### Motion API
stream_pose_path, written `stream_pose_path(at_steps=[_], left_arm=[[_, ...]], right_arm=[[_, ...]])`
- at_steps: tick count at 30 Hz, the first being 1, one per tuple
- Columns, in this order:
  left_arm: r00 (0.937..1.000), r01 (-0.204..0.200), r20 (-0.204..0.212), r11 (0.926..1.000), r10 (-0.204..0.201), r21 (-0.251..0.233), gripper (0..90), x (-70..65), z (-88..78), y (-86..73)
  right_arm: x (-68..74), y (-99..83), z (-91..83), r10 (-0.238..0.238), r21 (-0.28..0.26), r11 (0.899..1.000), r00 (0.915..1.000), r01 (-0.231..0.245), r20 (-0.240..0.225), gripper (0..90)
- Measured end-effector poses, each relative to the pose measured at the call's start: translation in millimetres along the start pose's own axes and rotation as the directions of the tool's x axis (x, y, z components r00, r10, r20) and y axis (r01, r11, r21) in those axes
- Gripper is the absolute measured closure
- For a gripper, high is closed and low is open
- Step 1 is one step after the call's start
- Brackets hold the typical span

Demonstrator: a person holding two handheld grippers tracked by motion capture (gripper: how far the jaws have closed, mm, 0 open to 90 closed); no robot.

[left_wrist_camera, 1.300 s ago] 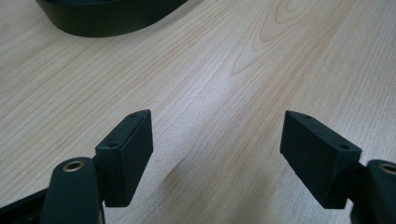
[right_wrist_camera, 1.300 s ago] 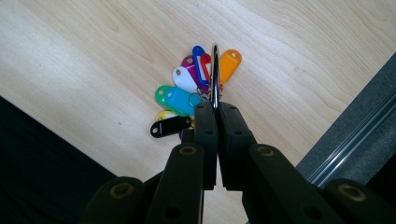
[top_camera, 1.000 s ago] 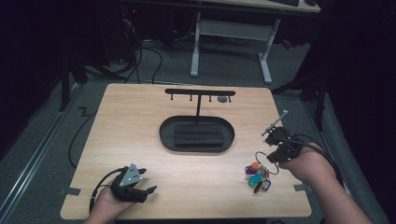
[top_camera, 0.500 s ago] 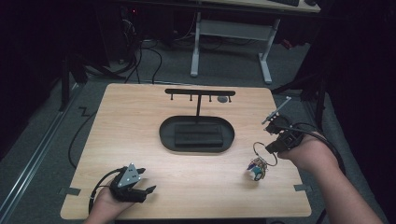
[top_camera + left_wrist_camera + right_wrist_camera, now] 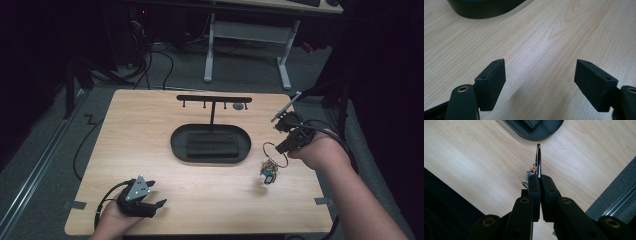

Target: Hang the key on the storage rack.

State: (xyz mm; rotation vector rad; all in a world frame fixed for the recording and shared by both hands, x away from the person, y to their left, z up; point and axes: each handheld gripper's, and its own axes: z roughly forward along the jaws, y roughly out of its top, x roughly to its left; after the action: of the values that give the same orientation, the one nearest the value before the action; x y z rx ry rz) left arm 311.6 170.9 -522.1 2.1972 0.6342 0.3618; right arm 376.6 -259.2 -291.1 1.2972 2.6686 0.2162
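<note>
A metal key ring (image 5: 273,149) with a bunch of small colourful keys and tags (image 5: 269,173) hangs above the right side of the wooden table (image 5: 150,125). My right gripper (image 5: 283,148) is shut on the ring. In the right gripper view the pads (image 5: 534,185) pinch the ring (image 5: 538,157) edge-on, with the bunch (image 5: 530,173) dangling below. A black hook stand (image 5: 214,99) rises from an oval black base (image 5: 210,143) at the table's middle. My left gripper (image 5: 156,194) rests at the front left, open with nothing between its fingers (image 5: 492,82).
The base's rim (image 5: 484,8) lies ahead of the left gripper, and its rim (image 5: 536,130) also lies beyond the hanging ring. A small round object (image 5: 239,106) sits by the stand's right end. Cables and a desk frame (image 5: 245,35) stand on the floor behind.
The right gripper has risen and shifted slightly back, lifting the key bunch off the table so it now hangs free. The left gripper has not moved.
</note>
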Motion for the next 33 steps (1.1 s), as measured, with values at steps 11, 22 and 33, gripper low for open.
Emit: stream_pose_path(at_steps=[11, 22, 33], left_arm=[[1.0, 0.006, 0.003, 1.0, -0.006, -0.002, 25.7, 1.0, -0.7, -1.2], [1.0, 0.001, 0.007, 1.0, -0.001, 0.005, 25.8, 0.9, 0.9, -0.5], [0.9999, 0.01, 0.003, 0.9999, -0.01, 0.003, 25.8, 3.3, -0.7, -1.8]], right_arm=[[-3.4, 32.0, -3.1, -0.023, -0.042, 0.999, 0.9997, 0.023, 0.0, 88.0], [-7.8, 59.6, -8.8, -0.019, -0.058, 0.998, 0.9998, 0.02, 0.011, 88.0], [-15.4, 81.9, 0.2, -0.016, -0.076, 0.997, 0.9998, 0.017, 0.012, 87.9]])
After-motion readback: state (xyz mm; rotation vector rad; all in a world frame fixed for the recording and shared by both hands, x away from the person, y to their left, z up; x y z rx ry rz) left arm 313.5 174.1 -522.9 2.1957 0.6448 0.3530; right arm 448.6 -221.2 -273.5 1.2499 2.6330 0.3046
